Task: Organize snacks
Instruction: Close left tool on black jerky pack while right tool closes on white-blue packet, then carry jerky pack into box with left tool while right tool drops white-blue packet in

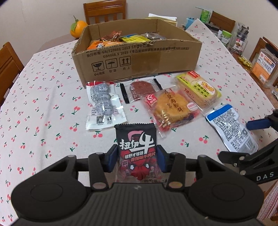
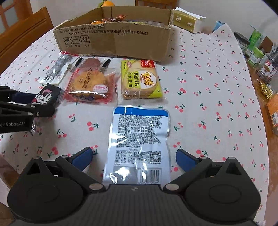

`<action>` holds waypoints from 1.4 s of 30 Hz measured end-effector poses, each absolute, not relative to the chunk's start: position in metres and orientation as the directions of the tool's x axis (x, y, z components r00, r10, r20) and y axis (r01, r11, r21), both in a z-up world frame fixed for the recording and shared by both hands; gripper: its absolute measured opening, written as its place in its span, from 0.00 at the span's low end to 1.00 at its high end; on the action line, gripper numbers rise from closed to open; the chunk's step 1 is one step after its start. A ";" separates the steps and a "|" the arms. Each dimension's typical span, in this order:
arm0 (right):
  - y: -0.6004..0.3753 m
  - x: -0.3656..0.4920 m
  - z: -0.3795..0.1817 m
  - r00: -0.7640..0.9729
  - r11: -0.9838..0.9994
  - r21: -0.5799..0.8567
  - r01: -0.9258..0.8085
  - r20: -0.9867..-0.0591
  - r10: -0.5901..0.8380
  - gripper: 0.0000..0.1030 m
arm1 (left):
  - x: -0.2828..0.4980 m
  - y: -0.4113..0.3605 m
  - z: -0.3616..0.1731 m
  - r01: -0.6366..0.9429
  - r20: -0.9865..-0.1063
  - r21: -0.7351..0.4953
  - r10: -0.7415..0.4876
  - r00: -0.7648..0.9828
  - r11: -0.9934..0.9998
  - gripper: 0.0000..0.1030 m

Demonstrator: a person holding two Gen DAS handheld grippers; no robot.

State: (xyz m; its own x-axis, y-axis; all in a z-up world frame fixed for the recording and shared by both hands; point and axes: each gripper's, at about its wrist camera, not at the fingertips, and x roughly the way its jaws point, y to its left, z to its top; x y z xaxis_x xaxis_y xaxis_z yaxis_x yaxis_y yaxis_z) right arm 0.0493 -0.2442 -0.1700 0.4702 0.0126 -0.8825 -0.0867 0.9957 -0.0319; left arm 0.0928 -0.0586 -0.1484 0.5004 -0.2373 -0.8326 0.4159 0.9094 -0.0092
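My left gripper is shut on a black beef-snack packet, also seen at the left of the right wrist view. My right gripper is open, its blue pads on either side of a blue-and-silver pouch lying on the cloth; the pouch also shows in the left wrist view. Behind lie a red pastry pack, a yellow biscuit pack, a dark round snack and a silver packet. The cardboard box holds several snacks.
The table has a cherry-print cloth. An orange stands behind the box. Jars and containers crowd the right edge. Wooden chairs surround the table. A gold-and-white box lies right of the cardboard box.
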 end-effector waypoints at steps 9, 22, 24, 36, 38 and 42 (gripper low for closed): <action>-0.242 0.052 -0.163 0.507 0.998 -0.035 -0.052 -0.862 -0.004 0.74 | 0.096 -0.053 -0.147 0.452 -0.839 -0.028 -0.267 0.474 0.892 0.44; -0.251 0.054 -0.154 0.532 1.000 -0.005 0.012 -0.846 -0.010 0.91 | 0.095 -0.048 -0.144 0.483 -0.847 -0.040 -0.286 0.447 0.875 0.44; -0.249 0.056 -0.156 0.542 1.000 0.000 -0.001 -0.840 0.000 0.91 | 0.095 -0.048 -0.145 0.485 -0.847 -0.040 -0.287 0.446 0.874 0.44; -0.247 0.064 -0.166 0.543 0.997 -0.035 -0.066 -0.840 0.006 0.76 | 0.095 -0.047 -0.144 0.492 -0.848 -0.043 -0.292 0.443 0.869 0.44; -0.246 0.064 -0.166 0.542 0.998 -0.036 -0.060 -0.840 0.003 0.76 | 0.095 -0.047 -0.143 0.494 -0.848 -0.040 -0.291 0.442 0.869 0.44; -0.247 0.063 -0.159 0.539 0.998 -0.026 -0.062 -0.842 0.012 0.74 | 0.094 -0.045 -0.138 0.504 -0.849 -0.040 -0.295 0.437 0.863 0.44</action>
State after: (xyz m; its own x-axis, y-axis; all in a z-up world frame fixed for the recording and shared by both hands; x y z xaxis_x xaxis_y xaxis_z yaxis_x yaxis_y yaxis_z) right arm 0.0633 -0.2466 -0.1587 0.5388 0.0117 -0.8424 -0.0618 0.9978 -0.0257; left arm 0.0943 -0.0454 -0.1383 0.4373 -0.2954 -0.8494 0.5042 0.8627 -0.0404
